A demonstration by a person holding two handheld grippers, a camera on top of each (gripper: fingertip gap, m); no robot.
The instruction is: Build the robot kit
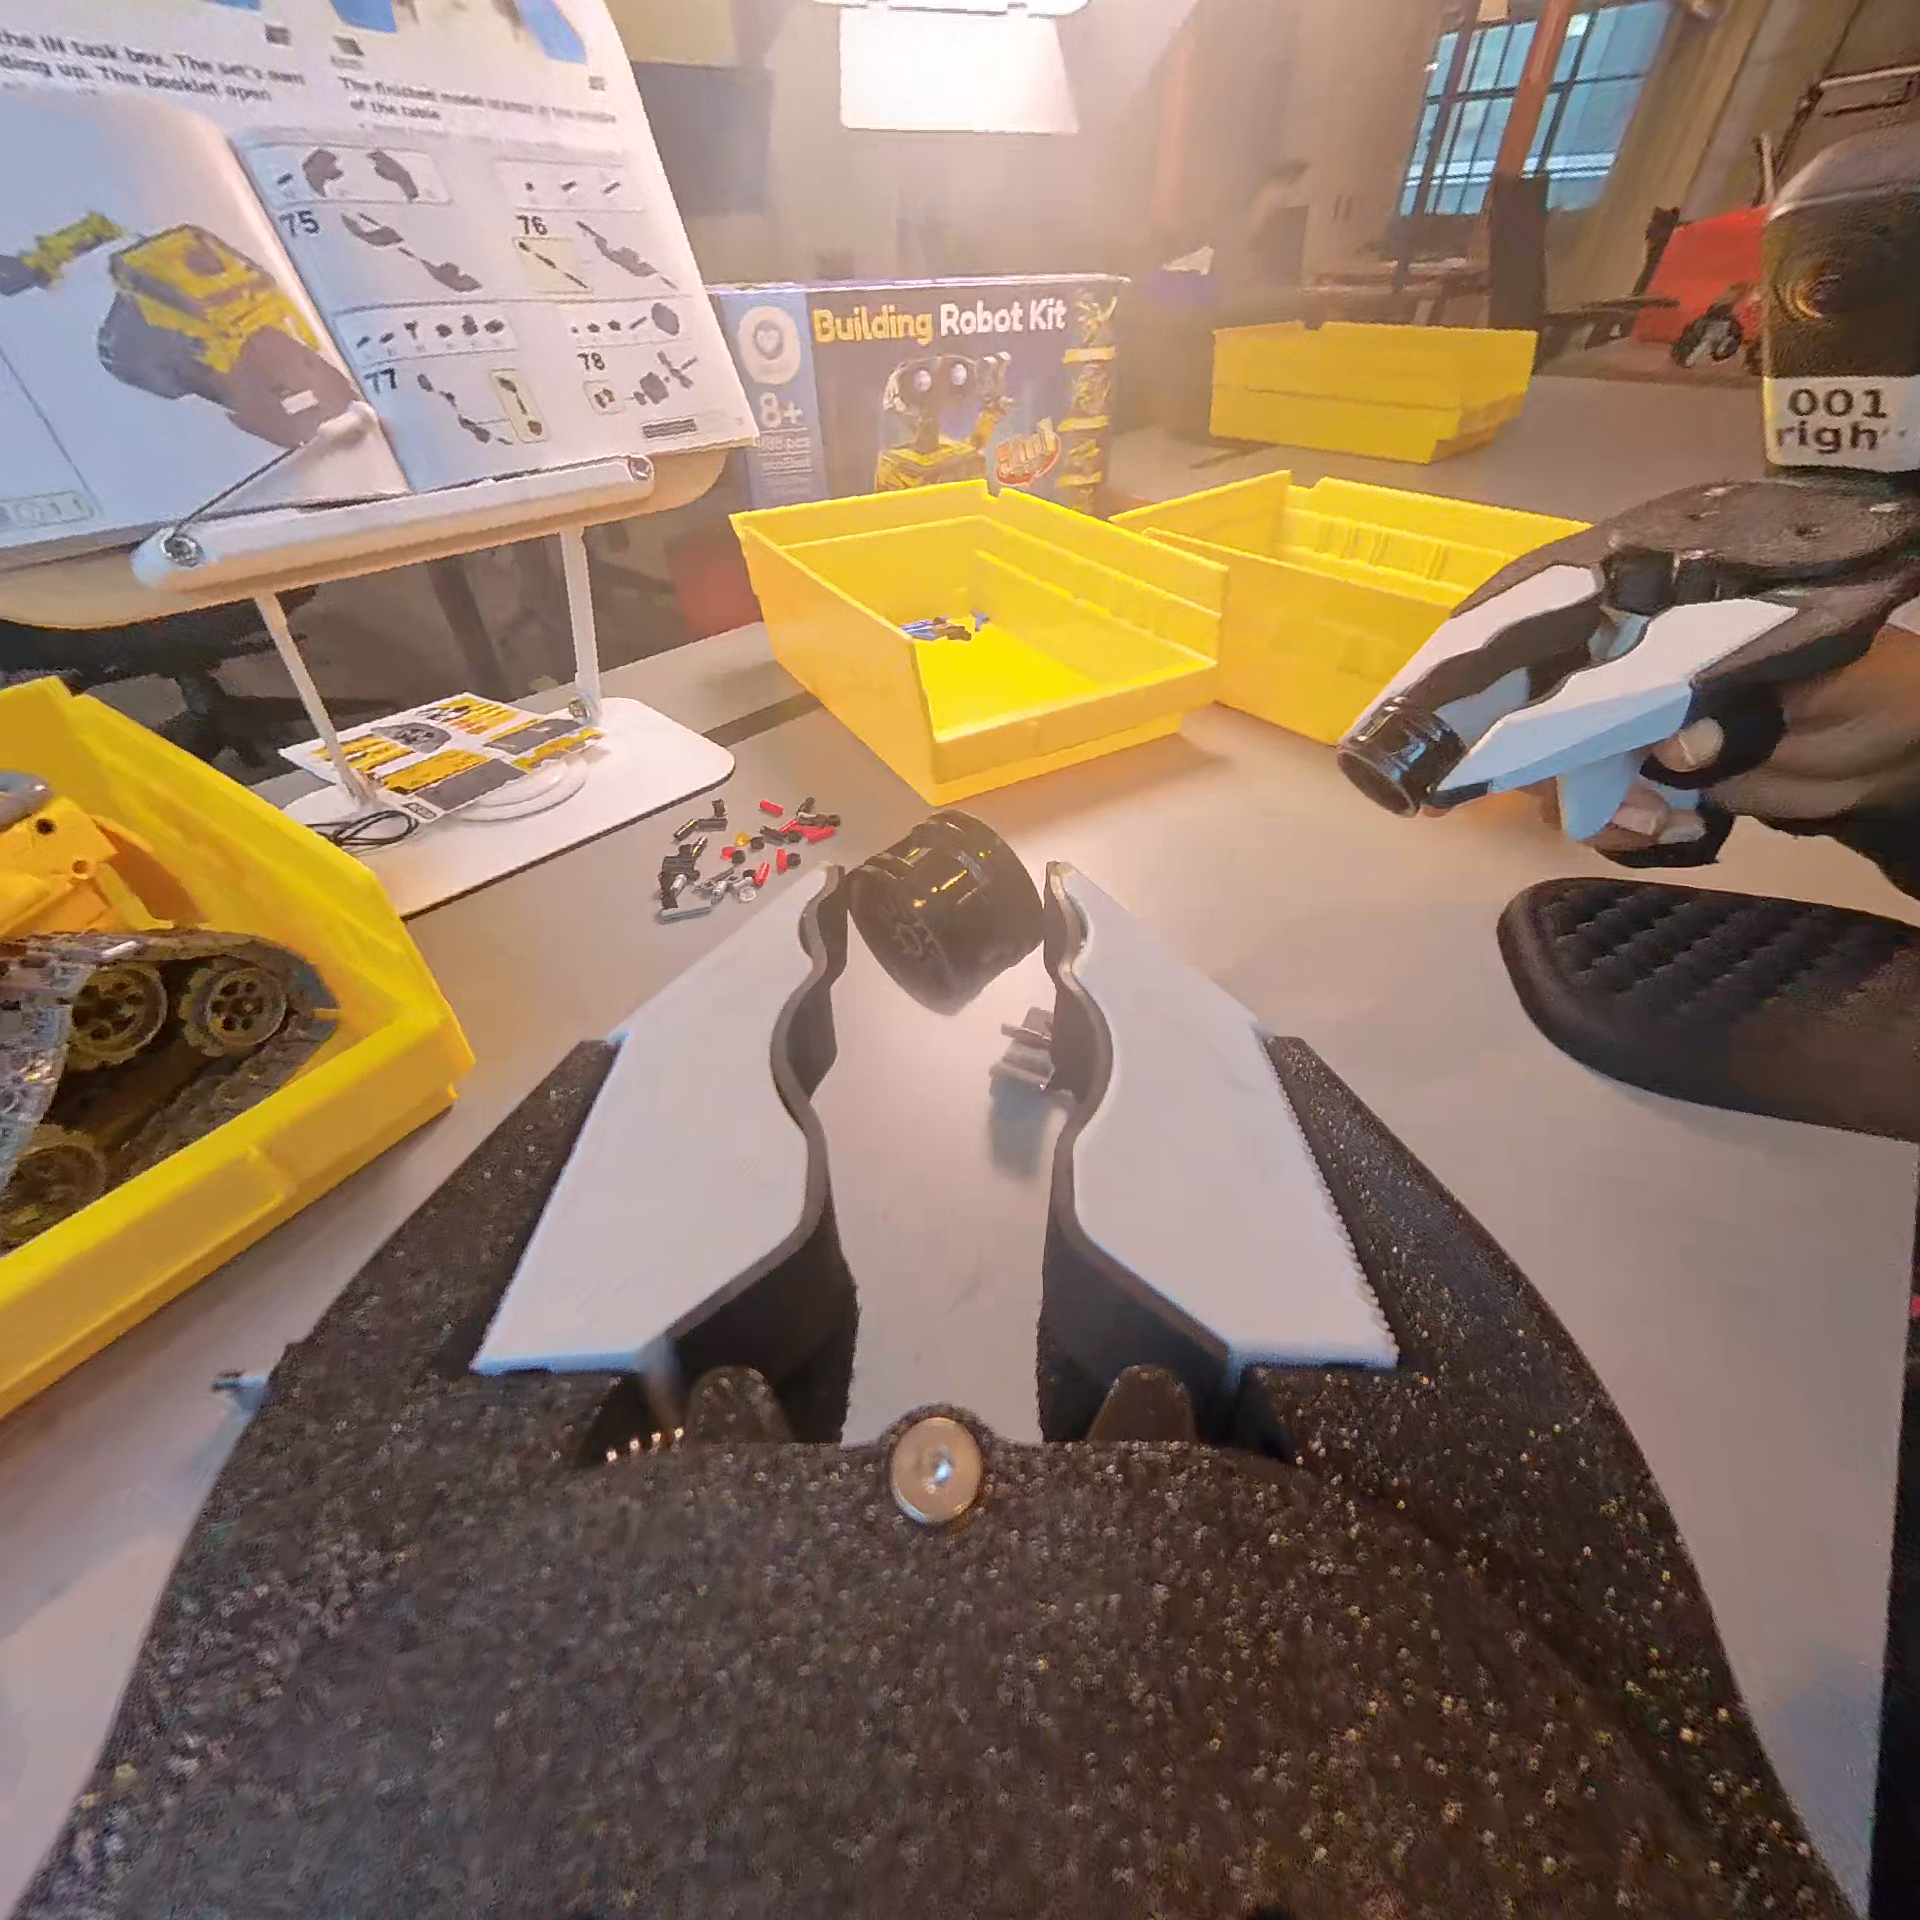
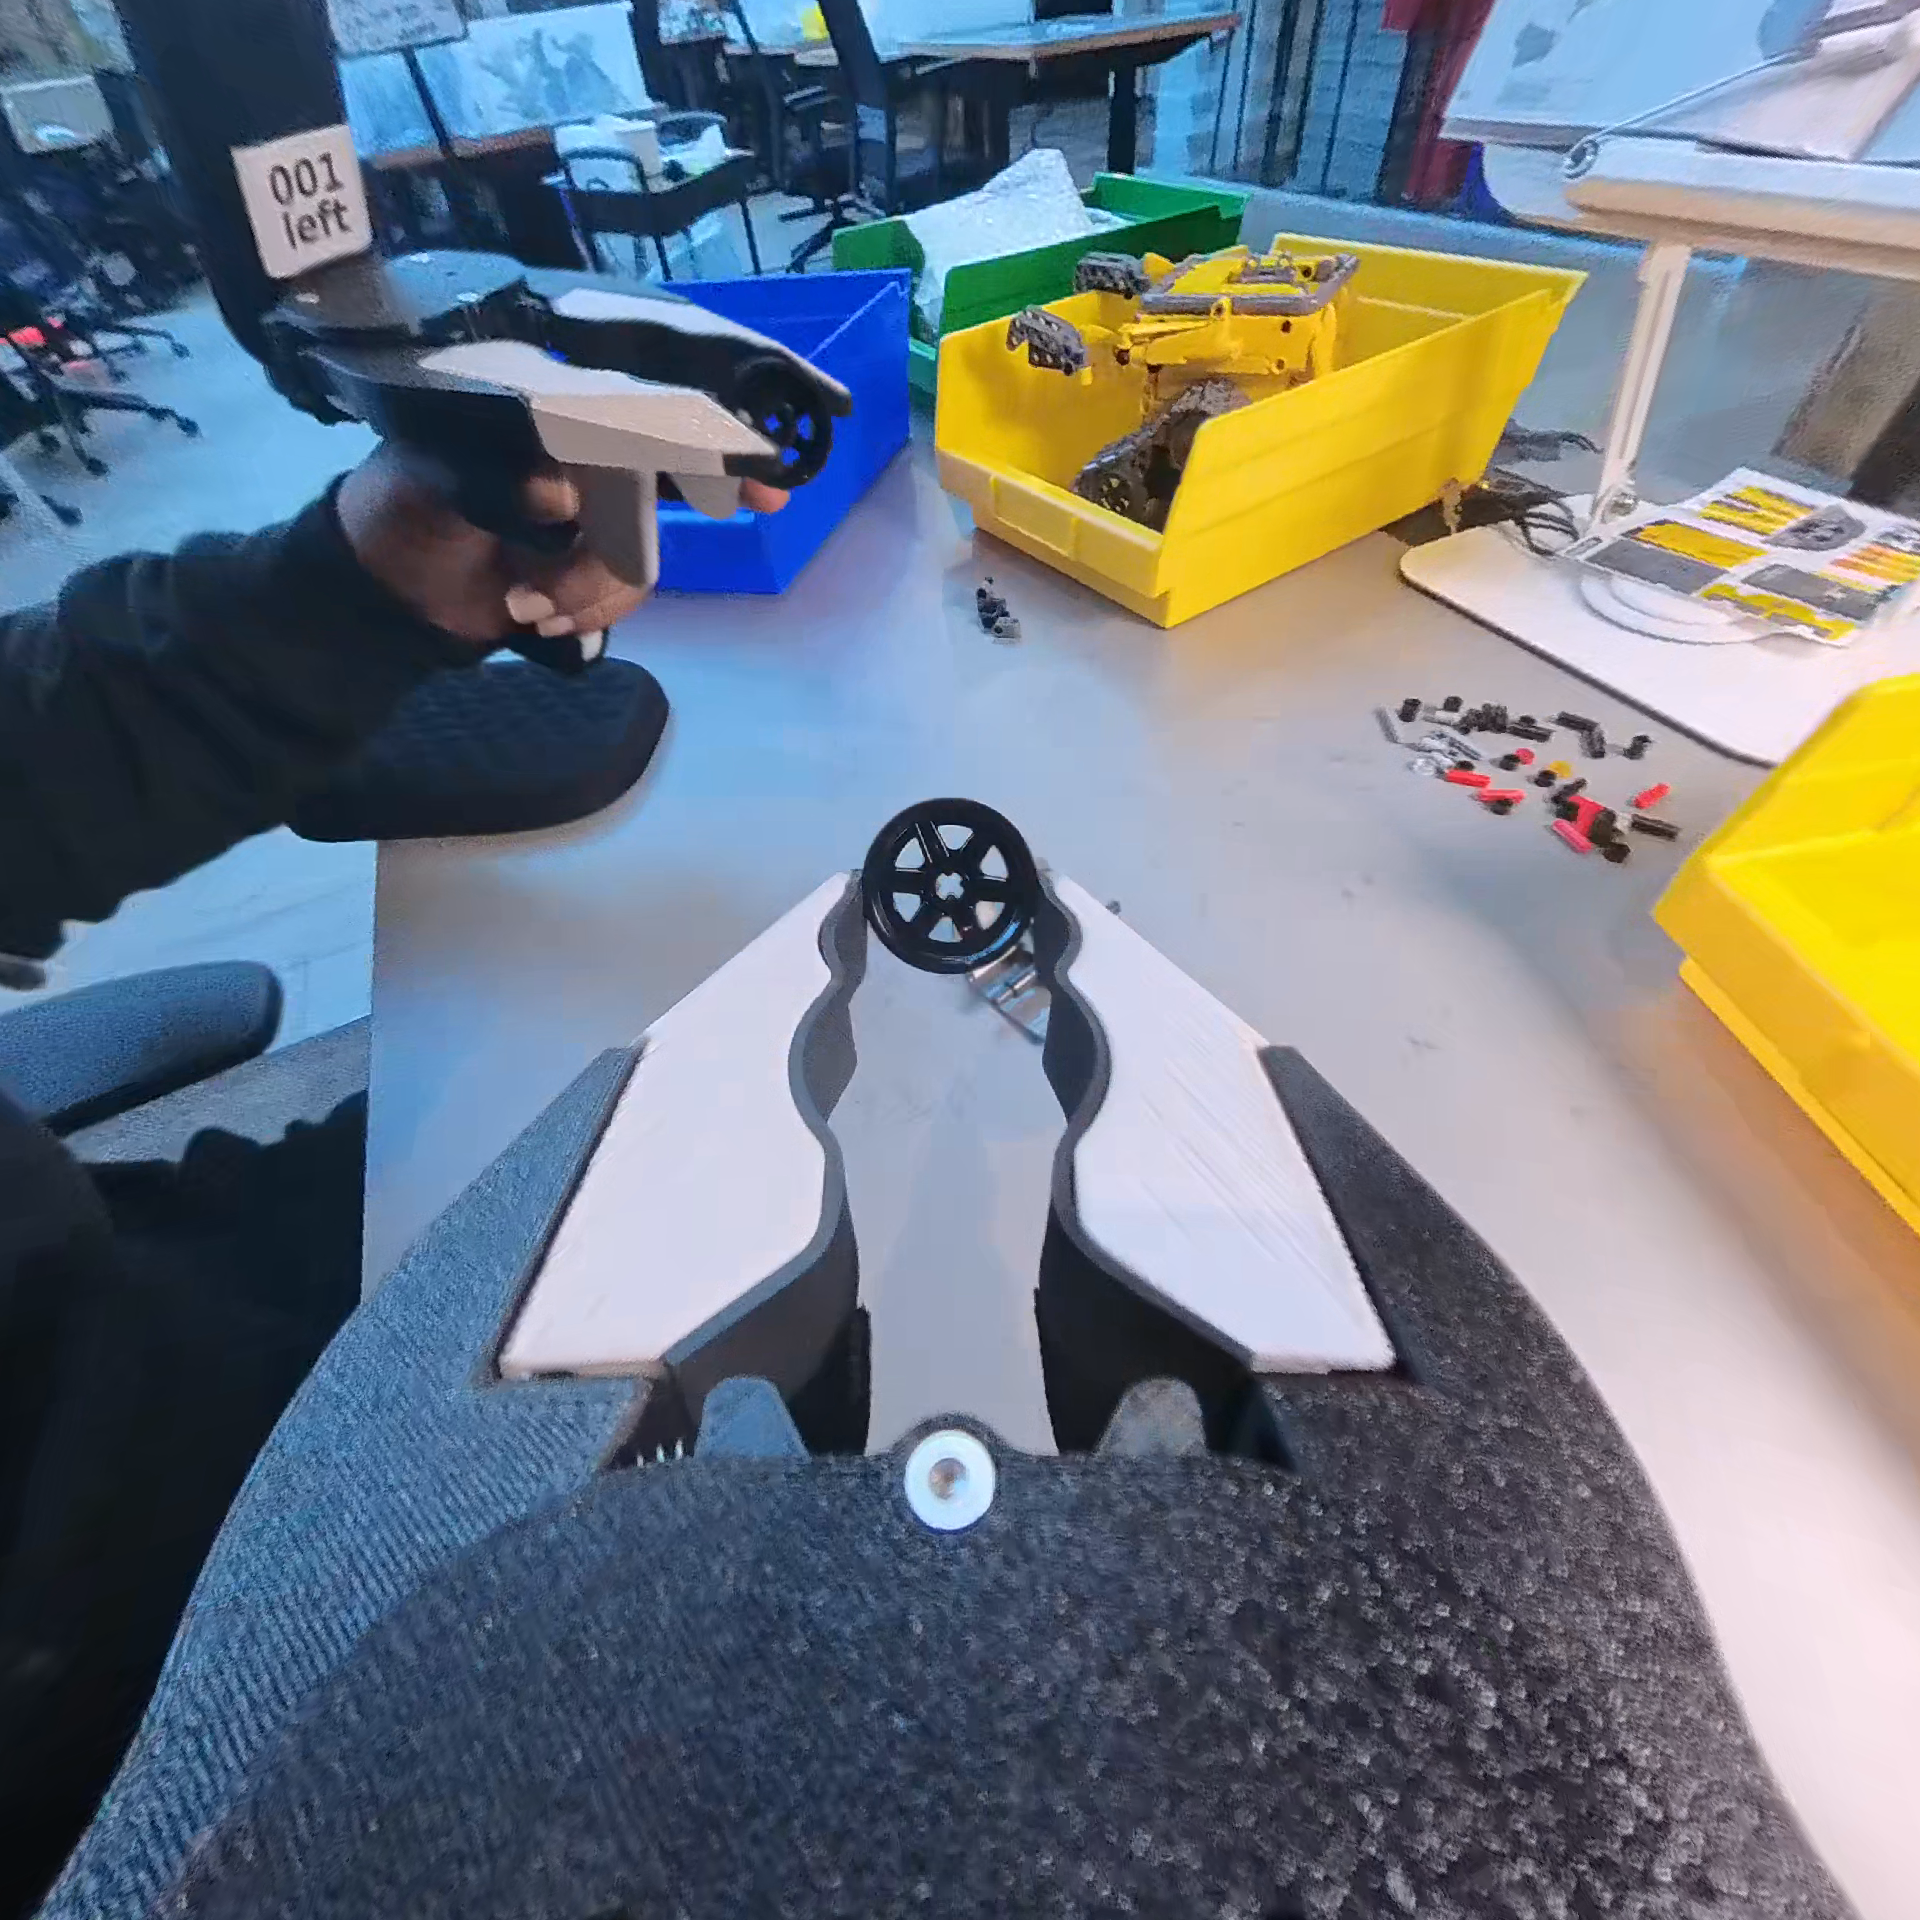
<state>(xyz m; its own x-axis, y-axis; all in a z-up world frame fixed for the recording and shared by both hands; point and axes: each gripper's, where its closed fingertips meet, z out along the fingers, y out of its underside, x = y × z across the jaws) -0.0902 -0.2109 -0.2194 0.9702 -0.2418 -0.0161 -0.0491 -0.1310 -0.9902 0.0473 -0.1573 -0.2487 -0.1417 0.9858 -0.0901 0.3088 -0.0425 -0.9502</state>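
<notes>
From my seat, each wheel, the left wheel (image 1: 943,909) and the right wheel (image 2: 950,885), reads as glossy black plastic. My left gripper (image 1: 943,904) and right gripper (image 2: 950,899) have matt white plastic fingers (image 1: 686,1132) with faint print lines, edged in dark rubbery lining, on rough speckled black bodies. The surface (image 1: 1455,1299) is smooth, pale grey, faintly scuffed. The yellow bin (image 1: 977,634) looks like smooth, slightly shiny plastic. The booklet (image 1: 312,281) pages are matt paper.

The right gripper (image 2: 948,914) pinches a black spoked wheel (image 2: 950,885) above the grey tabletop (image 2: 1195,1039). Toward the tabletop's left edge, the left gripper (image 2: 795,431) holds another black wheel (image 2: 792,428).
</notes>
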